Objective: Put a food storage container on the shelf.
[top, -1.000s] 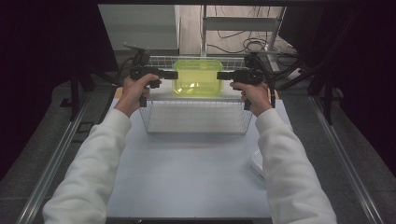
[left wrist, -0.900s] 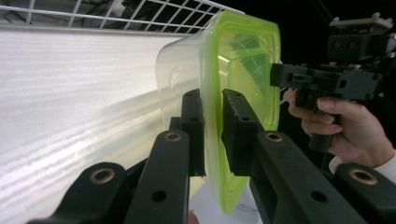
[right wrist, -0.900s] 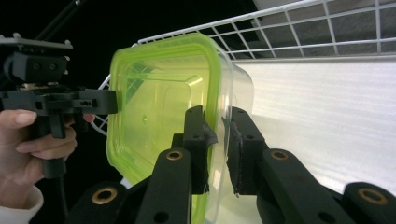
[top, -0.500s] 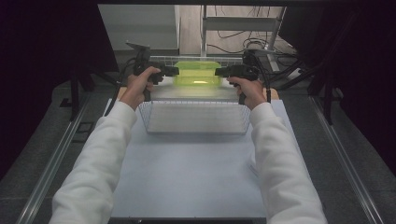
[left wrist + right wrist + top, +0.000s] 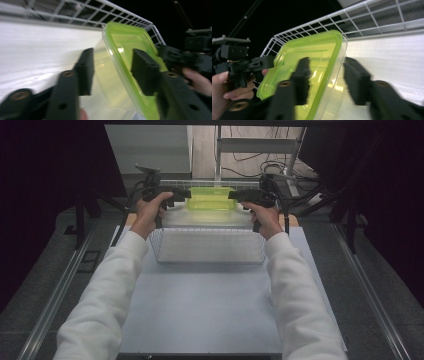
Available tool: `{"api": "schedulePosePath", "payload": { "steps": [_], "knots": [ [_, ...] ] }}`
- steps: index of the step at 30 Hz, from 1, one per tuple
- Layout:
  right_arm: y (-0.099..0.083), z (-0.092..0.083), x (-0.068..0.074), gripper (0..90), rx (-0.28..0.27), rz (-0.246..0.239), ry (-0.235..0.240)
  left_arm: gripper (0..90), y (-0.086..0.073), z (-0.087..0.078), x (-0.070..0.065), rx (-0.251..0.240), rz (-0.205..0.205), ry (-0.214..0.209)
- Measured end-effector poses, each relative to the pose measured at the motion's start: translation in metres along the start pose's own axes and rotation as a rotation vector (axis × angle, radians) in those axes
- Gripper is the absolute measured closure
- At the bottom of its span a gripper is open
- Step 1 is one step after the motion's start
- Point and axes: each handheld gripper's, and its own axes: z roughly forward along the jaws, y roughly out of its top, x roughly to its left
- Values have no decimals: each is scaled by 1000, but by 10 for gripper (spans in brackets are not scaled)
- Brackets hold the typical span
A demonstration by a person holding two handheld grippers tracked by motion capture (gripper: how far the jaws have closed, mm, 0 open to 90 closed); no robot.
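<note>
High view: the lidded green container (image 5: 210,198) sits in the wire basket (image 5: 207,245) at the tabletop's far edge, lengthwise between left tool (image 5: 181,194) and right tool (image 5: 236,195), whose jaws have just been opening, released astride its ends.

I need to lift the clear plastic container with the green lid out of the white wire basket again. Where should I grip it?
Probably at the two short ends of the clear plastic container with the green lid, one gripper from each side. It lies flat in the white wire basket, and the lid's rim juts out, giving the jaws an edge to straddle.
</note>
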Motion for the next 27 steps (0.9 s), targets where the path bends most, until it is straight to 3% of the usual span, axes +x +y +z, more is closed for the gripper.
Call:
{"api": "schedulePosePath", "payload": {
  "steps": [2, 4, 6, 7, 9, 10, 12, 14, 15, 18, 19, 20, 21, 23, 24, 25, 27],
  "knots": [
    [-1, -5, 3, 409, -26, -29, 6, 398, -1, -5, -10, -46, 52, 8],
    [-2, -8, 6, 363, -37, -49, 0, 351, -1, -10, -14, -65, 66, 7],
    [-2, -11, 8, 349, -42, -63, -8, 323, -2, -13, -16, -66, 73, 9],
    [-5, -17, 12, 329, -52, -95, -25, 306, -4, -19, -21, -53, 108, 29],
    [-8, -27, 19, 319, -59, -141, -31, 301, -6, -22, -25, -54, 123, 39],
    [-8, -27, 19, 319, -59, -141, -31, 301, -8, -26, -29, -59, 145, 49],
    [-14, -43, 27, 300, -53, -224, -40, 305, -14, -36, -39, -50, 191, 64],
    [-16, -47, 28, 294, -48, -240, -40, 299, -18, -40, -44, -54, 204, 65],
    [-23, -60, 32, 280, -41, -269, -25, 292, -22, -44, -47, -49, 221, 70],
    [-30, -71, 33, 265, -28, -284, -1, 283, -36, -51, -54, -43, 250, 69],
    [-39, -80, 33, 255, -15, -293, 17, 282, -50, -57, -56, -37, 267, 68],
    [-43, -84, 33, 252, -11, -293, 20, 282, -50, -57, -56, -37, 267, 68],
    [-50, -89, 32, 250, -3, -302, 21, 282, -67, -63, -58, -31, 284, 75],
    [-62, -98, 31, 245, 12, -320, 23, 281, -83, -68, -58, -25, 300, 74],
    [-62, -98, 31, 245, 12, -320, 23, 280, -83, -68, -58, -25, 300, 74],
    [-76, -105, 29, 244, 27, -336, 30, 276, -97, -73, -58, -23, 309, 73],
    [-90, -112, 23, 244, 42, -354, 19, 276, -110, -76, -59, -9, 323, 79]
  ]
}}
